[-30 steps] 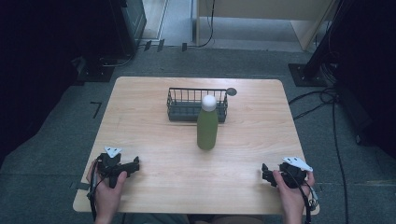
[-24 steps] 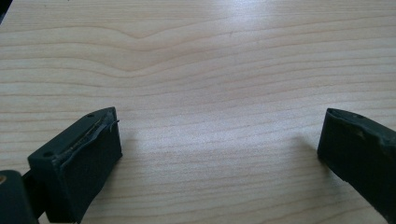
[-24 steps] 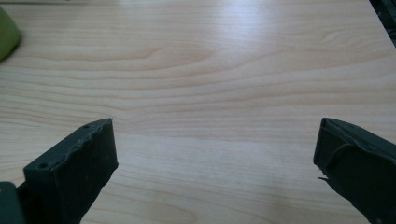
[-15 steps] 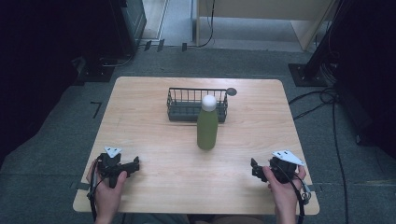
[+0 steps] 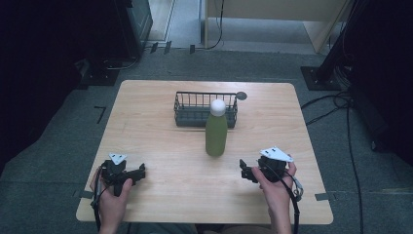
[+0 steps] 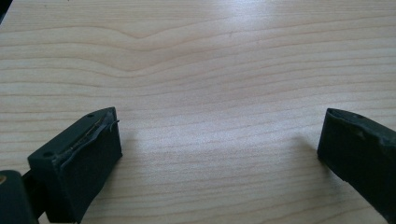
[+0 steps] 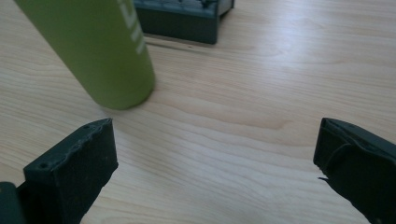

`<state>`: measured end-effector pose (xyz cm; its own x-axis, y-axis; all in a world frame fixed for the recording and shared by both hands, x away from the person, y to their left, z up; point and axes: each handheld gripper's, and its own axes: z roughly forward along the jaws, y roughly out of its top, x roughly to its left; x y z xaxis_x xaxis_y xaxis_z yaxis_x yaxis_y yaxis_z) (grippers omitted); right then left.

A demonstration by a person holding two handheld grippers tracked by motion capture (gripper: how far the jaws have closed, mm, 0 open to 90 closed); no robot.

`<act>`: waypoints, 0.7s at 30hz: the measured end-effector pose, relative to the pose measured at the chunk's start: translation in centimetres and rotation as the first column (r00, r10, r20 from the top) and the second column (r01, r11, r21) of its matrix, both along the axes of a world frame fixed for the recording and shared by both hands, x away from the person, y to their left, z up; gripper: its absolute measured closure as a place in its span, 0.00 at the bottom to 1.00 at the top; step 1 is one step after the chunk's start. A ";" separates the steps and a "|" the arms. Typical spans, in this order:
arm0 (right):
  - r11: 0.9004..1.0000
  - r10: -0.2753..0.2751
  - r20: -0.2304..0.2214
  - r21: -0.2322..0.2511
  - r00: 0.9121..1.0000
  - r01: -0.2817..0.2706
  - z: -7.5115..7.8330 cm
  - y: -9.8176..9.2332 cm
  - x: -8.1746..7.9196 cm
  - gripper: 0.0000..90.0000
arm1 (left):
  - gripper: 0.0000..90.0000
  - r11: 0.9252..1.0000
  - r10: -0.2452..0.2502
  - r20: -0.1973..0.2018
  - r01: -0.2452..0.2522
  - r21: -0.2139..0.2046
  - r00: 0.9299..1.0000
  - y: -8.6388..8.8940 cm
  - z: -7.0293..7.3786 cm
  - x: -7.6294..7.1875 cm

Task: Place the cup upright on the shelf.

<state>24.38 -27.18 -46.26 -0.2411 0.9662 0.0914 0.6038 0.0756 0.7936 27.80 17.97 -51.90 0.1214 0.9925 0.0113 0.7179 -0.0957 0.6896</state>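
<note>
Desk (image 5: 160, 131) was light wood, with the green bottle (image 5: 216, 132) standing upright near the middle, white cap (image 5: 217, 107) on top. Black wire basket (image 5: 189, 109) sat directly behind the bottle toward the far edge; from the high view I couldn't tell whether the two touched. A small dark round disc (image 5: 241, 96) lay just beside the basket's right end.

Change vs. the earlier frames: the right hand-held gripper (image 5: 247, 171) had moved left and slightly forward, from near the desk's right front corner to a spot in front of and to the right of the bottle. Right hand (image 5: 272, 183) was around it, grey plate on top, cable trailing back along the forearm. Bottle, basket and disc hadn't moved.

Right hand-held gripper (image 7: 215, 154) was spread wide, nothing between the jaws, bare desk (image 7: 261, 93) under them. In the right gripper view the bottle (image 7: 93, 51) stood ahead and left, just beyond the left jaw tip, not touching it, and leaned in the frame from camera tilt. The basket's base (image 7: 182, 16) showed behind it at the top.

Left hand-held gripper (image 5: 138, 171) stayed put at the front left, held by the left hand (image 5: 113, 195), well apart from the bottle. Left gripper view: left hand-held gripper (image 6: 219, 135) also wide, nothing held, only wood grain (image 6: 210, 60) ahead.
</note>
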 end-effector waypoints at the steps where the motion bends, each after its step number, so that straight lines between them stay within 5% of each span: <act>1: 1.000 0.008 0.000 -0.001 1.000 -0.008 0.0 0.3 0.1 0.00 | 0.00 1.000 0.000 0.000 0.000 0.000 1.000 0.0 0.0 0.0; 21: 0.986 0.159 0.024 0.041 0.987 -0.160 0.8 6.3 1.8 0.00 | 0.00 1.000 0.000 0.000 0.000 0.001 1.000 0.0 0.0 0.0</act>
<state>26.17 -20.85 -45.44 -0.3937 0.9107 0.1252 0.5703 0.1351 0.8103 27.80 17.97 -51.89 0.1218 0.9925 0.0122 0.7179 -0.0966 0.6895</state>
